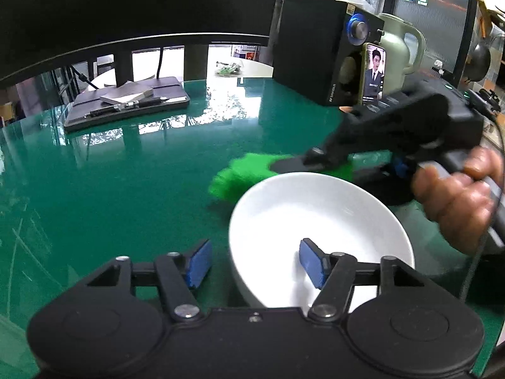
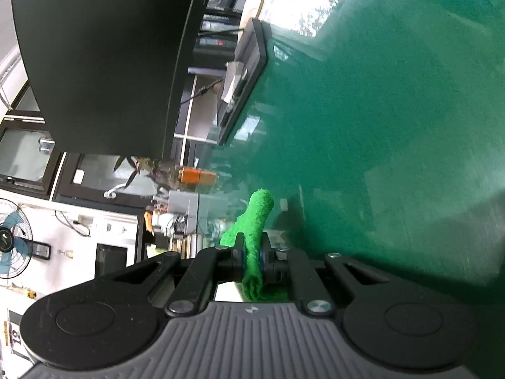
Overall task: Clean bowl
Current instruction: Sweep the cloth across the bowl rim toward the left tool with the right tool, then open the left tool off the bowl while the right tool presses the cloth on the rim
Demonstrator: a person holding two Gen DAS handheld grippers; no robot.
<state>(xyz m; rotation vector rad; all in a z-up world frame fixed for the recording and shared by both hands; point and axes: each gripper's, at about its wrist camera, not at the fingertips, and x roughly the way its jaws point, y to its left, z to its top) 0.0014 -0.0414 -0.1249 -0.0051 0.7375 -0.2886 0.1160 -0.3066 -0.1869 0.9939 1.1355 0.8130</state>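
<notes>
The white bowl (image 1: 318,240) sits on the green desk (image 1: 126,173), tipped a little, its near rim between the spread blue pads (image 1: 199,263) of the left hand-held gripper (image 1: 254,263) — one pad outside the wall, the other inside the bowl, neither clearly touching it. Just beyond the far rim, the right hand-held gripper (image 2: 252,257) is pressed together on a green cloth (image 2: 255,230), which sticks out past its fingertips; a bare hand (image 1: 457,195) grips its handle. Farther back on the desk stand a black speaker (image 1: 315,47), a phone (image 1: 374,72) leaning against it and a pale kettle (image 1: 399,50).
</notes>
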